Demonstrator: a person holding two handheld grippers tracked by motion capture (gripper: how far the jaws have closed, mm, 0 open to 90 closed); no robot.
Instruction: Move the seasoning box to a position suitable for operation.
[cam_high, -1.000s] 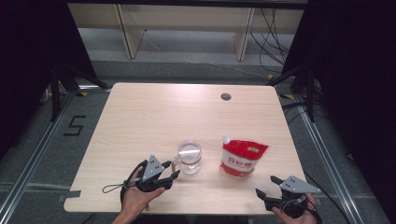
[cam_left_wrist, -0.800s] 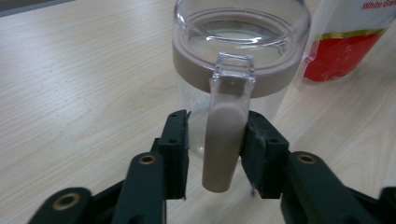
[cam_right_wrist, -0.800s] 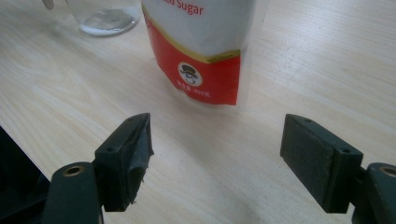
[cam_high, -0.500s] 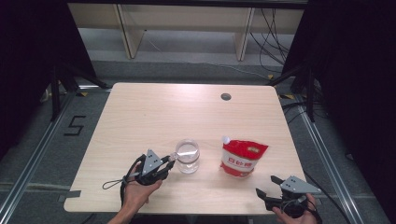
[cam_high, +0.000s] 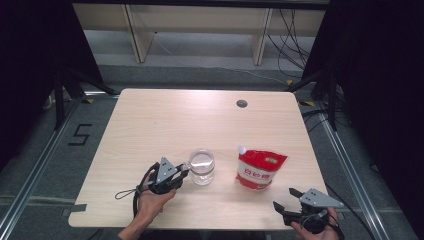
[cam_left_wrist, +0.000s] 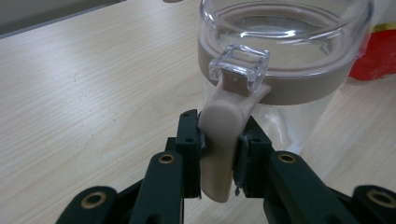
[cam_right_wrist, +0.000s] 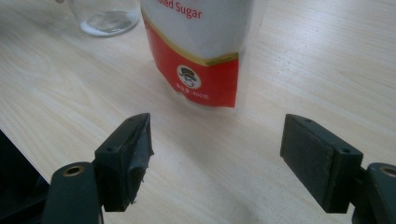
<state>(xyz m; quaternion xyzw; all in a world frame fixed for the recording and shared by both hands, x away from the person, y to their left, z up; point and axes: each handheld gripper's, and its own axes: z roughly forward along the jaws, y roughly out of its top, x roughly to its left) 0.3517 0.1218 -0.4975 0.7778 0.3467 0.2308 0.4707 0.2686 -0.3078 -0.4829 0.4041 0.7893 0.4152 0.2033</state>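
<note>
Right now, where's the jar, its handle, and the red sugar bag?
Jar (cam_high: 202, 167), high view, on its clear side wall.
Handle (cam_left_wrist: 219, 140), left gripper view, on the beige tab.
Sugar bag (cam_high: 260, 172), high view, on its red front.

Clear glass jar (cam_high: 202, 167) upright near table's front edge, beige band, beige handle (cam_left_wrist: 221, 140) clamped.

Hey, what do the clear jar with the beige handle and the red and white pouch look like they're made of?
The clear jar looks like glossy transparent plastic or glass; which one is unclear. You see straight through it and its rim glints. Its beige handle, clamped in the left gripper, looks like matte moulded plastic. The red and white pouch looks like glossy printed plastic film, with a soft sheen.
</note>
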